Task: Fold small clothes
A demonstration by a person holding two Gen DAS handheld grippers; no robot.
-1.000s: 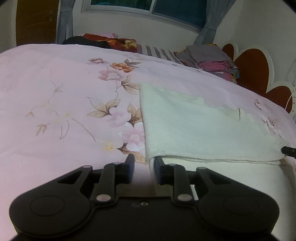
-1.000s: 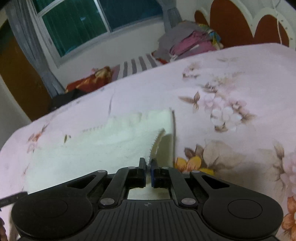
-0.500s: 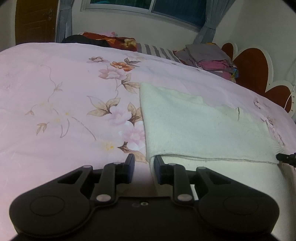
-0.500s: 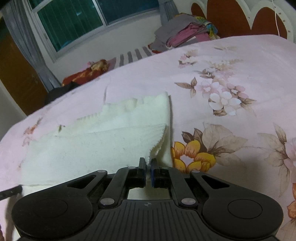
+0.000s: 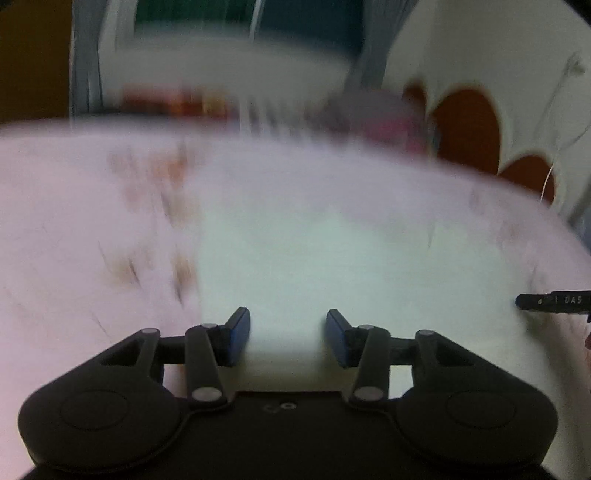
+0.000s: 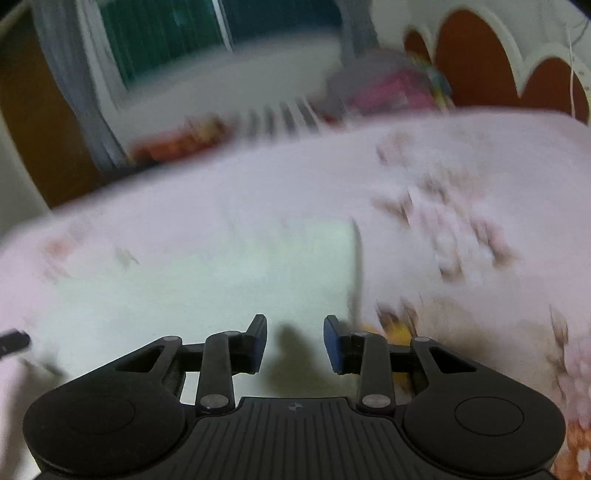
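A cream-white knitted garment (image 5: 332, 266) lies folded flat on the pink flowered bedspread (image 5: 74, 229); both views are blurred by motion. My left gripper (image 5: 288, 338) hovers over the garment's near left part, its jaws opening, blue pads apart with only cloth lying beneath them. In the right wrist view the same garment (image 6: 207, 280) fills the middle, and my right gripper (image 6: 294, 343) stands over its near right corner, jaws opening, nothing pinched between the pads. The tip of the right gripper (image 5: 550, 301) shows at the left view's right edge.
A pile of grey and pink clothes (image 6: 384, 85) and striped and red-patterned bedding (image 6: 280, 118) lie at the bed's far side under a window (image 6: 221, 33). A red scalloped headboard (image 6: 480, 62) stands at the right. Bare bedspread (image 6: 443, 229) spreads right of the garment.
Both grippers let go of the garment's edge and opened. The lifted right corner now lies flat. Both views have shifted sideways and gone blurry.
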